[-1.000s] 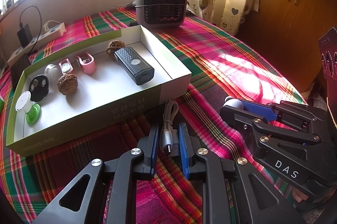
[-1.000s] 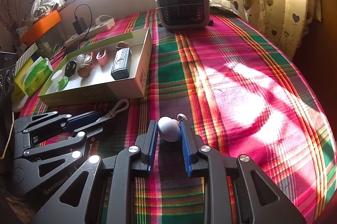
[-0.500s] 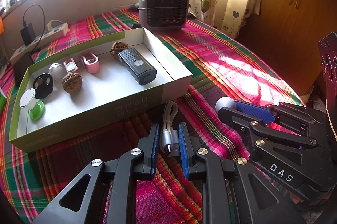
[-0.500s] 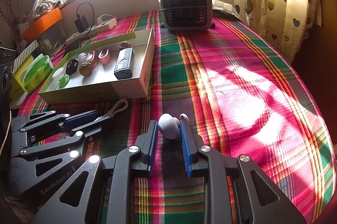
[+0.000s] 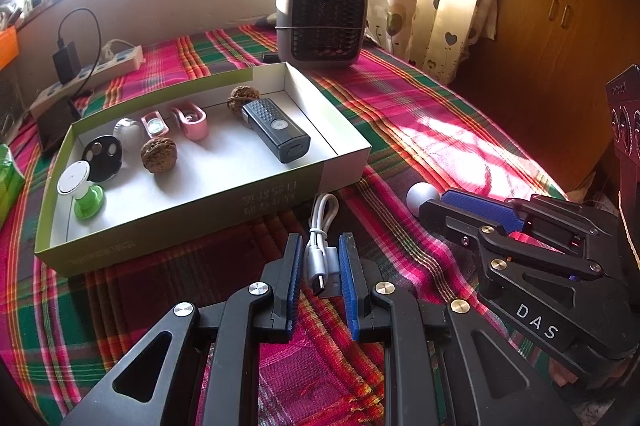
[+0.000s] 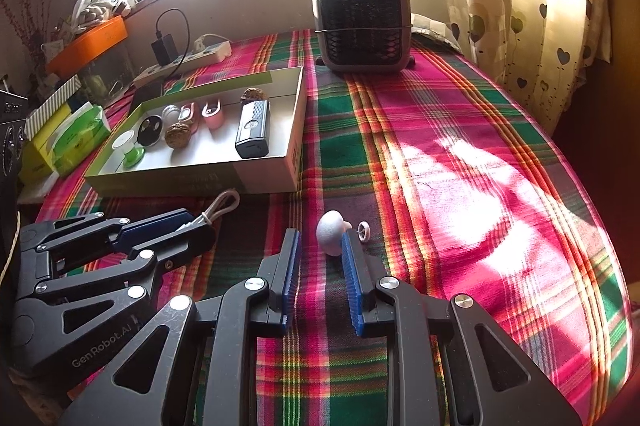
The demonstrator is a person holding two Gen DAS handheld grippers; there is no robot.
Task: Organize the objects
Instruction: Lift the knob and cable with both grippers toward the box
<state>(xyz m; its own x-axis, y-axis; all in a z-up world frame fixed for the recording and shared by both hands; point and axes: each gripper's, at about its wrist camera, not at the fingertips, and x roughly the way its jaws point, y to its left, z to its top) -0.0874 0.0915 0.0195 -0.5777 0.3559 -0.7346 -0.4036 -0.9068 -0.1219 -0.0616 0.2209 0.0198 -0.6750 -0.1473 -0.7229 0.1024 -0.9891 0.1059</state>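
Left tool (image 5: 319,266) grips the cable (image 5: 318,244) just before the box (image 5: 280,198). Right tool (image 6: 319,258), jaws just narrowed, pinches the ball (image 6: 330,232) off-centre, right of the box; it may squirt out.

Both tools are black with blue ribbed pads and silver screws: left tool (image 5: 318,262) marked "GenRobot.AI", right tool (image 6: 319,258) "DAS".
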